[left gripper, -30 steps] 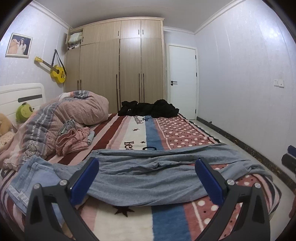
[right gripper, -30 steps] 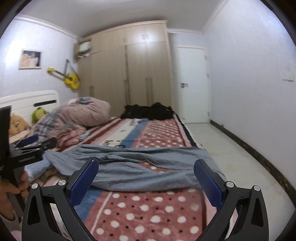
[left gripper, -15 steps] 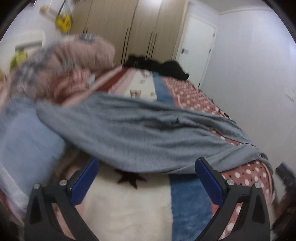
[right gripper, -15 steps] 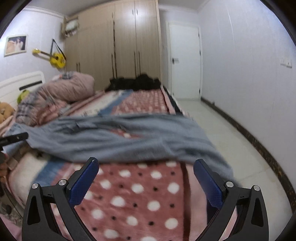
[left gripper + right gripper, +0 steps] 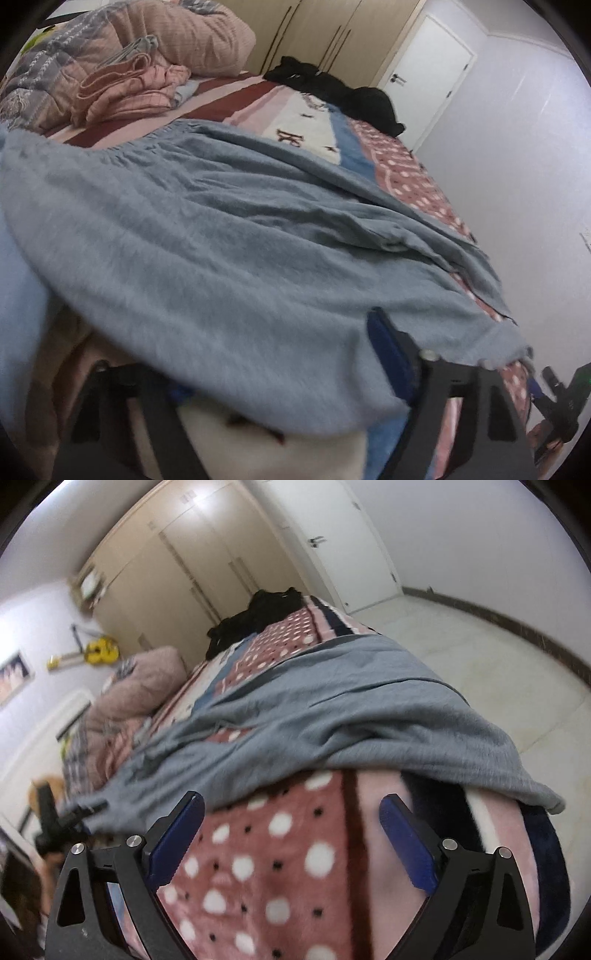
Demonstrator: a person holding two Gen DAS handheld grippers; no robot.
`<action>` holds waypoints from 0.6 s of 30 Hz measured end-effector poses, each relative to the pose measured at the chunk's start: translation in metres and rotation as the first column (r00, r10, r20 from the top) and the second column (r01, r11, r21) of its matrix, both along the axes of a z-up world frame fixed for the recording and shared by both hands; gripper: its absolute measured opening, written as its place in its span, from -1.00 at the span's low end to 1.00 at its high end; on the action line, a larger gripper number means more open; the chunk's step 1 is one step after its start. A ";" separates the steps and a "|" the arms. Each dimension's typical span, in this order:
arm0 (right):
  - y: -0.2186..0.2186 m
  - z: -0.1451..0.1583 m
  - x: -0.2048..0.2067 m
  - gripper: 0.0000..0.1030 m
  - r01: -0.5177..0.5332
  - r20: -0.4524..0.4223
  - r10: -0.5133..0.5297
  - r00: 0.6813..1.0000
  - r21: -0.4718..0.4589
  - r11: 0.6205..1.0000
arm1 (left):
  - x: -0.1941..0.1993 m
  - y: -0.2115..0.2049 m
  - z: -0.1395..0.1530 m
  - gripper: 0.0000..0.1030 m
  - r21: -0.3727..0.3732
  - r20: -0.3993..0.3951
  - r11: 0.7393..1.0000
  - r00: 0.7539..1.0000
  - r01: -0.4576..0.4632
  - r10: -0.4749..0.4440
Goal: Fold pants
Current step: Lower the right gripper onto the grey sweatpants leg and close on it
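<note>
Left wrist view: The left gripper (image 5: 280,384) dips under the near hem of the grey pants (image 5: 229,236), which lie crosswise over the bed (image 5: 321,127) near its foot edge. Its jaws have just been closing, with cloth between them; whether the pads already pinch it cannot be told.
Left fingers: One blue pad (image 5: 388,354) shows against the fabric; the other is buried beneath it.
Far end: A black garment (image 5: 332,92) sits at the bed's far edge, pink clothes (image 5: 125,88) by the quilt (image 5: 55,74) at the left edge.
Right wrist view: The right gripper (image 5: 291,845) hangs spread over the dotted blanket (image 5: 266,867), short of the pants' (image 5: 332,716) leg ends, which spill off the bed's right edge toward the floor (image 5: 480,646). Its jaws have just been closing slightly, with nothing between them.
Risk: The left jaws may catch only one layer, or snag the blanket too, because the hem is bunched. The overhanging legs could slide floorward if one end is lifted alone.
Unclear: Both views are blurred. The waistband's full outline is cut off at the left, and the left gripper appears only as a dark shape (image 5: 55,827) at the right view's edge.
</note>
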State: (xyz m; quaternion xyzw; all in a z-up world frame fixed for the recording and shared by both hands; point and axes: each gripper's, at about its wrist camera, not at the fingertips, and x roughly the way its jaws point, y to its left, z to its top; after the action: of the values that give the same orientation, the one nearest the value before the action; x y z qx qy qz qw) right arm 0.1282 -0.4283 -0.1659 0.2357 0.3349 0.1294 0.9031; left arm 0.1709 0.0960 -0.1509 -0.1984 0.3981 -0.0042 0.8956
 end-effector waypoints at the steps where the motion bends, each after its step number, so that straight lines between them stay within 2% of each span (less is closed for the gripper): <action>1: -0.005 0.000 0.006 0.75 0.015 -0.014 -0.015 1.000 0.022 1.000 | 0.003 0.003 -0.001 -0.01 0.010 -0.006 1.000 1.000 -0.011 0.011; 2: -0.008 0.001 0.010 0.70 0.027 -0.023 -0.026 0.999 0.029 0.999 | 0.006 0.006 -0.002 -0.34 0.022 -0.012 0.999 1.000 -0.025 0.025; 5: -0.013 0.007 0.016 0.65 0.031 -0.040 -0.029 0.999 0.031 0.999 | 0.004 0.014 0.002 -0.84 0.026 0.004 0.999 0.999 -0.044 0.044; 8: -0.010 0.018 0.019 0.60 -0.025 -0.024 0.024 0.999 -0.011 1.000 | -0.008 0.019 0.015 -0.95 0.050 0.068 0.997 0.997 -0.052 0.048; 9: -0.006 0.023 0.019 0.53 -0.043 -0.020 0.042 0.999 -0.035 0.998 | -0.013 0.018 0.021 -0.96 0.068 0.093 0.996 0.995 -0.052 0.046; 11: 0.000 0.033 0.021 0.52 -0.097 -0.011 0.096 0.995 -0.058 0.994 | -0.025 0.014 0.031 -0.96 0.115 0.130 0.992 0.991 -0.047 0.032; 13: 0.009 0.042 0.026 0.53 -0.158 -0.010 0.158 0.987 -0.092 0.983 | -0.030 0.010 0.036 -0.96 0.146 0.136 0.989 0.991 -0.035 0.015; 15: 0.021 0.047 0.034 0.53 -0.220 -0.028 0.218 0.975 -0.174 0.960 | -0.032 0.006 0.037 -0.96 0.184 0.125 0.983 0.992 -0.016 -0.007; 17: 0.039 0.052 0.047 0.53 -0.279 -0.026 0.284 0.959 -0.285 0.917 | -0.033 0.005 0.034 -0.96 0.197 0.109 0.980 0.994 0.006 -0.028; 18: 0.047 0.053 0.055 0.53 -0.321 -0.016 0.336 0.942 -0.340 0.884 | -0.033 0.005 0.032 -0.96 0.192 0.104 0.981 0.994 0.015 -0.035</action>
State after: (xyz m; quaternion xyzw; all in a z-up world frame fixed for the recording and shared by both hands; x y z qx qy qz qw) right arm 0.1830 -0.3812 -0.1128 0.0144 0.3674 0.2263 0.9020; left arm 0.1381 0.1006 -0.1190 -0.1058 0.3507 0.0122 0.9304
